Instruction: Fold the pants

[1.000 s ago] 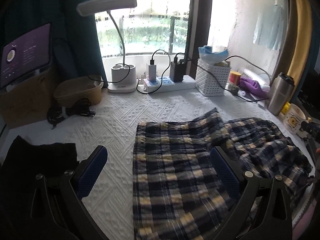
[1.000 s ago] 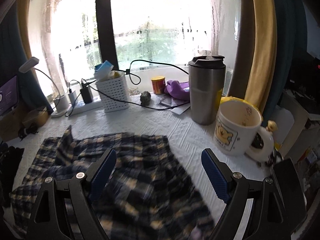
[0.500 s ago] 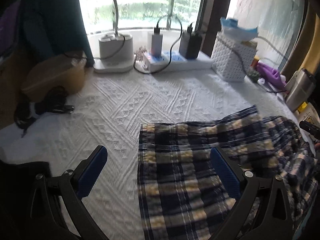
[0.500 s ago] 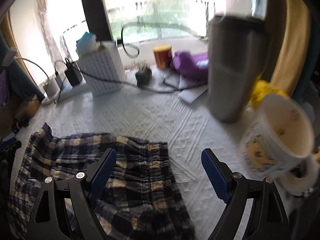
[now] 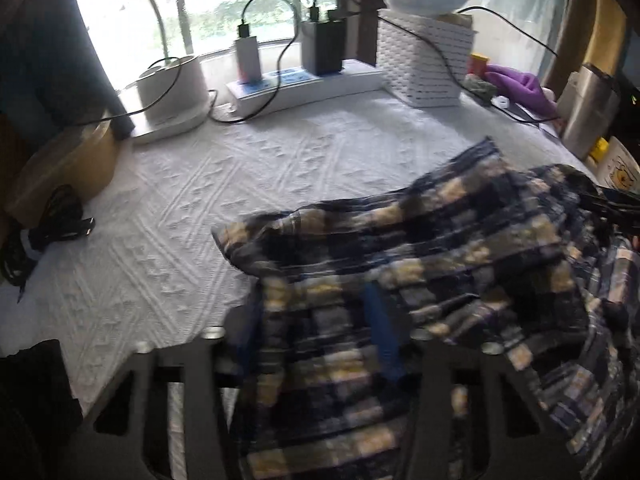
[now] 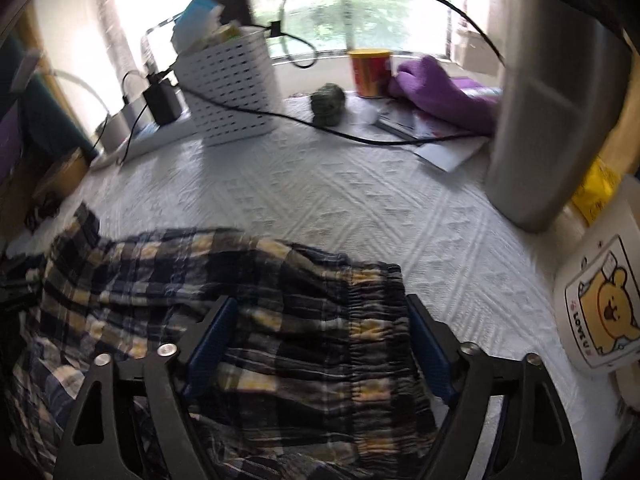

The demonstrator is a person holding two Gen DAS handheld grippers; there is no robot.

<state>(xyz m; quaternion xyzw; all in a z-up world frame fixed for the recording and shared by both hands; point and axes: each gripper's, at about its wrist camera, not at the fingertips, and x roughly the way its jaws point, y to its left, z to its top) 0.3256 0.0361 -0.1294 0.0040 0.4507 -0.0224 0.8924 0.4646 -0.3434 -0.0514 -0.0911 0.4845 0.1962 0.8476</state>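
Plaid pants point(image 5: 420, 248) lie crumpled on my white textured table point(image 5: 280, 168), toward its near edge. Left tool point(image 5: 316, 336): jaws closing, narrow, with a bunched fold of the cloth between the blue pads; whether they press on it yet I cannot tell through the blur. Right tool point(image 6: 320, 344): jaws closing but wide, straddling the elastic waistband, pads clear of the fabric. Steel tumbler point(image 6: 556, 112) and bear mug point(image 6: 600, 300) stand to the right.

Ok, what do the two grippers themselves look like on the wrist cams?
Both match: the left gripper and right gripper have black angular finger frames with triangular cut-outs, silver round bolt heads at the joints, and blue ribbed pads. No cables, markings or sleeves show.
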